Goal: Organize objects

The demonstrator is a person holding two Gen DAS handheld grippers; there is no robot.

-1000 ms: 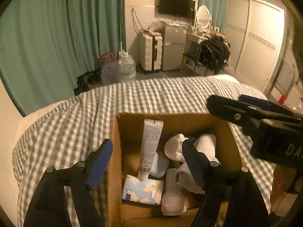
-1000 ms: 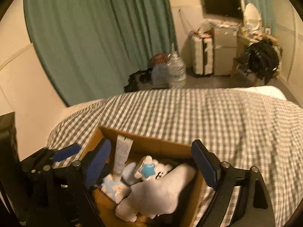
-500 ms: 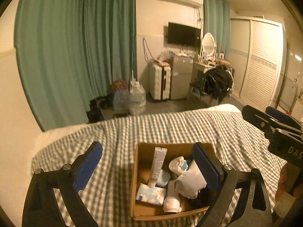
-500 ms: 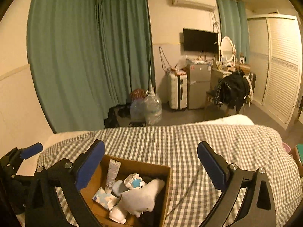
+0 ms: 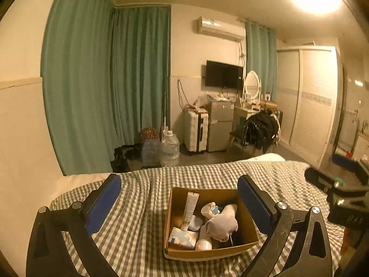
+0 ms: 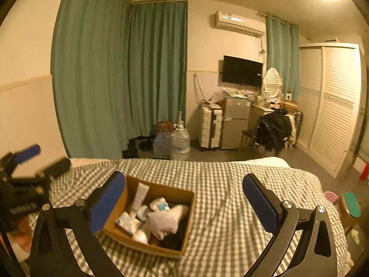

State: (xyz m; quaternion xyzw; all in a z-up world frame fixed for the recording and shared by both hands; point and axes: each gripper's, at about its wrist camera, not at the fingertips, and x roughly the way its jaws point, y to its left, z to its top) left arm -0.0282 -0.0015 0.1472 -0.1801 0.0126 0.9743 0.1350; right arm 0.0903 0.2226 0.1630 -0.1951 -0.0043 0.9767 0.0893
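Both grippers are now raised and drawn back from the cardboard box [image 5: 211, 252], which appears smaller than one second ago. Left gripper [image 5: 178, 202]: jaws have just been opening, spread wide, nothing between the pads. Right gripper [image 6: 183, 198]: same condition. The box rests on the checked bedspread [image 5: 138, 210], at 6 o'clock in the left view and 7 o'clock in the right view.

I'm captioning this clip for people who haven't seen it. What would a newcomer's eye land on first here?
First, the open cardboard box sitting on the checked bedspread, crammed with a standing tube, a tissue pack and a white sock. Next, the blue-padded fingers of the left gripper and the right gripper, spread wide and empty around it. Behind, tall green curtains fill the far wall.
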